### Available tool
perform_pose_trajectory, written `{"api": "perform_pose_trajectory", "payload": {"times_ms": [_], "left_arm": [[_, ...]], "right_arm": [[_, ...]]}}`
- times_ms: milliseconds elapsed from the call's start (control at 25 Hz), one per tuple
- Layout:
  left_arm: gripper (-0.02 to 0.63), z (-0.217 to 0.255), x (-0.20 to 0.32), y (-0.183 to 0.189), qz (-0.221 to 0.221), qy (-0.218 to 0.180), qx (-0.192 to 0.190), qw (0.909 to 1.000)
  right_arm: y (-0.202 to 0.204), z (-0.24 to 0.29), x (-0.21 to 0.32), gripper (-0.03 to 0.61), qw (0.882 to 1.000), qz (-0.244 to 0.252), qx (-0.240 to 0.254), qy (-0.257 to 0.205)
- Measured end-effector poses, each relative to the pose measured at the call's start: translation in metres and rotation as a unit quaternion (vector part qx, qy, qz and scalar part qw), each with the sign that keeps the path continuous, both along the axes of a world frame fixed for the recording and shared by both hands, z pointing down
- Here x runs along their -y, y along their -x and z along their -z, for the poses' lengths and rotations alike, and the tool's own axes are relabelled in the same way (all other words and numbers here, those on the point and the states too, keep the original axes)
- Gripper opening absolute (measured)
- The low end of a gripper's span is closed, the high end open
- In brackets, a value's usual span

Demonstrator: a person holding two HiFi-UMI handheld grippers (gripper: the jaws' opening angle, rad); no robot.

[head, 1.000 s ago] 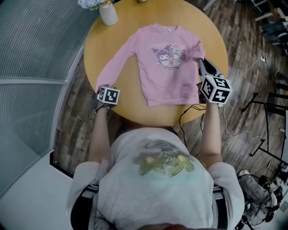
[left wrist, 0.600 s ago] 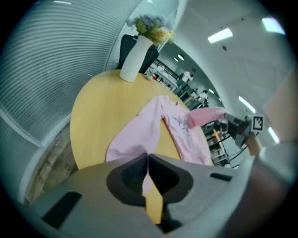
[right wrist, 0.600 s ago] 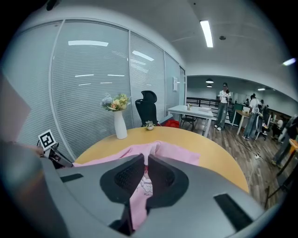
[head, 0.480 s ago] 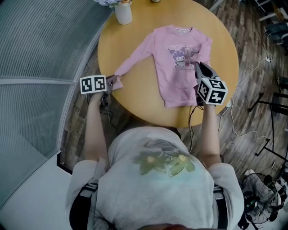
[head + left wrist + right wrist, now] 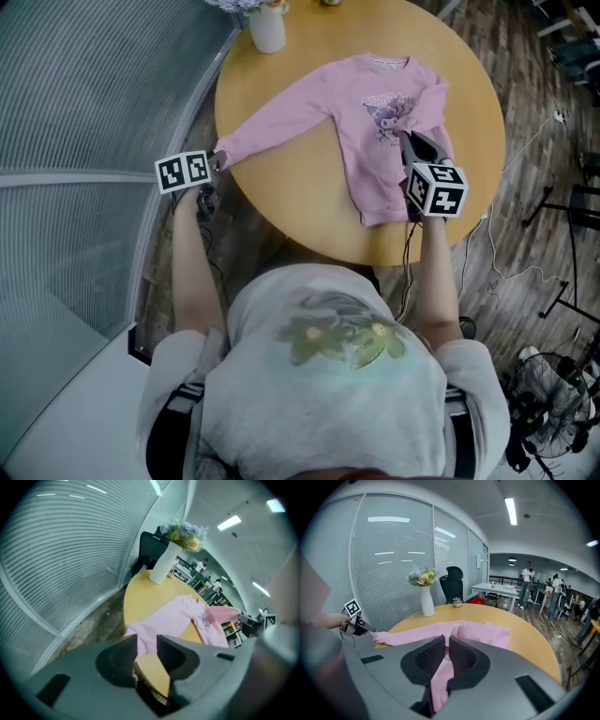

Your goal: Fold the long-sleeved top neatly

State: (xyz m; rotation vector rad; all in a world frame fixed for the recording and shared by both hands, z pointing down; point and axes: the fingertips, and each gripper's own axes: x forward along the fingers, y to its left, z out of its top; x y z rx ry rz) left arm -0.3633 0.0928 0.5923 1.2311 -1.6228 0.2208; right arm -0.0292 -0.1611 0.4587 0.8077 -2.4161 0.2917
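Opening on the left gripper (image 5: 216, 160), with fingers (image 5: 117, 660) slackening off the cuff (image 5: 136, 632) of the left sleeve (image 5: 277, 131) that sits between them at the table (image 5: 291, 216) edge; clenched tight on the right gripper (image 5: 410, 141), pinching pink cloth at the right side of the top (image 5: 375, 150), seemingly the right sleeve (image 5: 438, 686). Lying face up on the round table near a vase (image 5: 266, 28), left sleeve stretched straight out, body flat and unfolded. Judged barely begun: spread out at most, no fold made, with both sleeves to bring in and the body to double over.
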Motion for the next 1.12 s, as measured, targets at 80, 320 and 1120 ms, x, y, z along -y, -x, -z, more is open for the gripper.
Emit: {"api": "perform_pose_trajectory", "payload": {"times_ms": [80, 320, 1120], "left_arm": [[0.110, 0.000, 0.005, -0.005, -0.013, -0.002, 0.003, 0.9999], [0.110, 0.053, 0.067, -0.067, -0.105, -0.099, -0.037, 0.9888], [0.090, 0.084, 0.203, -0.288, -0.152, -0.136, -0.357, 0.9116]], "right_arm": [[0.006, 0.004, -0.002, 0.037, 1.000, 0.003, -0.003, -0.008], [0.047, 0.025, -0.033, 0.037, 0.995, 0.092, 0.000, -0.049], [0.043, -0.044, -0.085, 0.038, 0.970, 0.242, -0.030, 0.008]]}}
